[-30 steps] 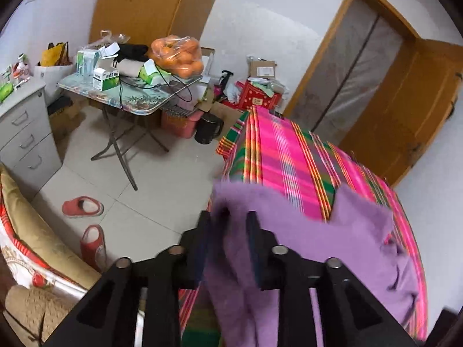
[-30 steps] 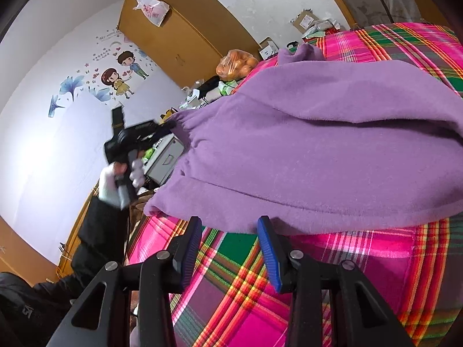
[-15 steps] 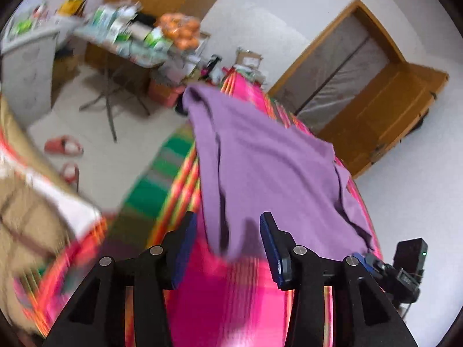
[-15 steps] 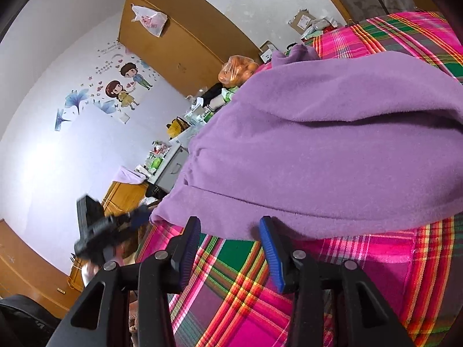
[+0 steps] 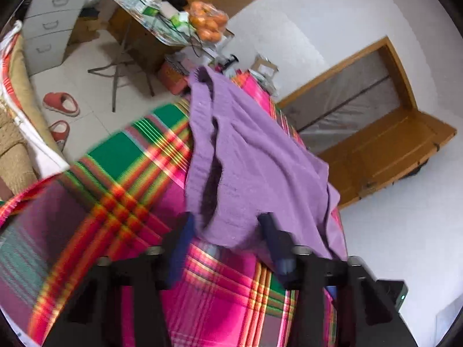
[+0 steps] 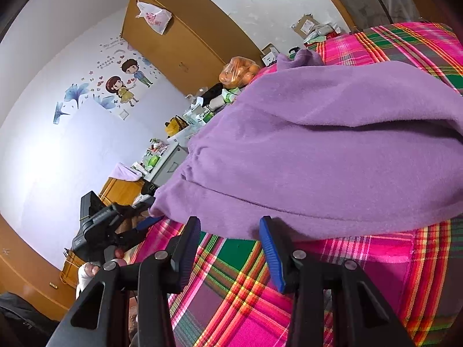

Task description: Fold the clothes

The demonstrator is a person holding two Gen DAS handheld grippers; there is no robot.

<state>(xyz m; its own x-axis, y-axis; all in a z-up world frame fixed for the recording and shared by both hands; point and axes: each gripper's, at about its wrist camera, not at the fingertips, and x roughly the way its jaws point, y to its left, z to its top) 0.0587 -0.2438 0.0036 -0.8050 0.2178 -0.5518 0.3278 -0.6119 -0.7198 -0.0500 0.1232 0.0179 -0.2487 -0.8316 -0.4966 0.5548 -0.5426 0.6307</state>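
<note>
A garment (image 5: 254,159) lies spread on the bed (image 5: 121,173), running from mid-frame up toward its far end in the left wrist view. The left gripper (image 5: 228,225) sits at the garment's near edge, low in the frame. Beyond the bed, at upper left, a bench (image 5: 162,26) carries a bag of oranges (image 5: 208,23); slippers (image 5: 62,104) lie on the floor at left. In the right wrist view the right gripper (image 6: 230,225) sits at lower centre, just before the garment's hem.

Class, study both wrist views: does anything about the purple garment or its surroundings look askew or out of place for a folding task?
Yes. The purple garment lies bunched and crooked on the plaid bedspread, its far end hanging over the edge, not flat. Both the left gripper and right gripper are open at its hem.
</note>
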